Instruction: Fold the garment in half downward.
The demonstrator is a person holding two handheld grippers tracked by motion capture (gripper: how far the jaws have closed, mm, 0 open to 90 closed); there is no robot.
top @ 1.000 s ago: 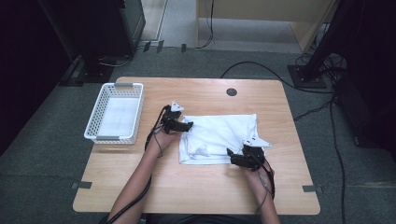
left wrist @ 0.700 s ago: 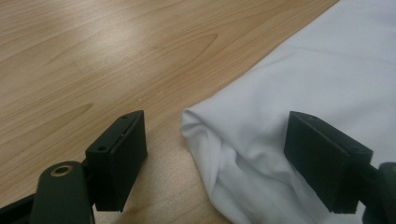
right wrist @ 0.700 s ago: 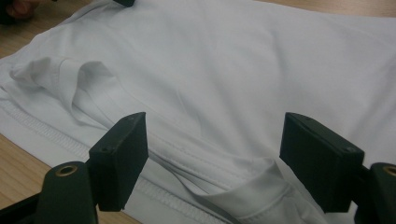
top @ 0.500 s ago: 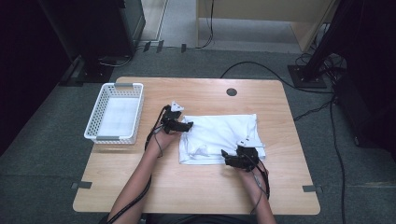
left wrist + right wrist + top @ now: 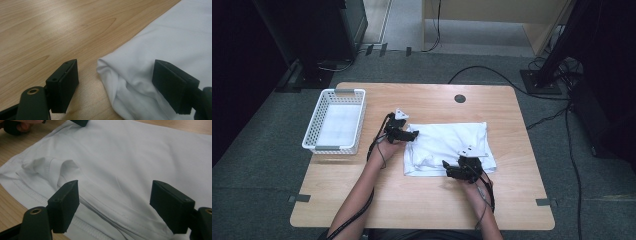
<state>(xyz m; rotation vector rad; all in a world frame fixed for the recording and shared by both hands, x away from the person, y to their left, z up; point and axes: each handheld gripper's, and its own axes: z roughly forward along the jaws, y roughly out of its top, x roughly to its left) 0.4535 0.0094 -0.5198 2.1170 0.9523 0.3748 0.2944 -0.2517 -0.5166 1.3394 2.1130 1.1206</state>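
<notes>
White garment (image 5: 447, 145) lies partly folded mid-table, right of the empty white basket (image 5: 336, 125). My left gripper (image 5: 115, 85) sits at its far-left corner, jaws spread, cloth between them but not pinched; I judge it's parked there to pin or lift that corner. My right gripper (image 5: 115, 205) hovers over the near hemmed edge, jaws likewise apart, gripping nothing. I read this as lining up for the next fold before the cloth goes to the basket.
</notes>
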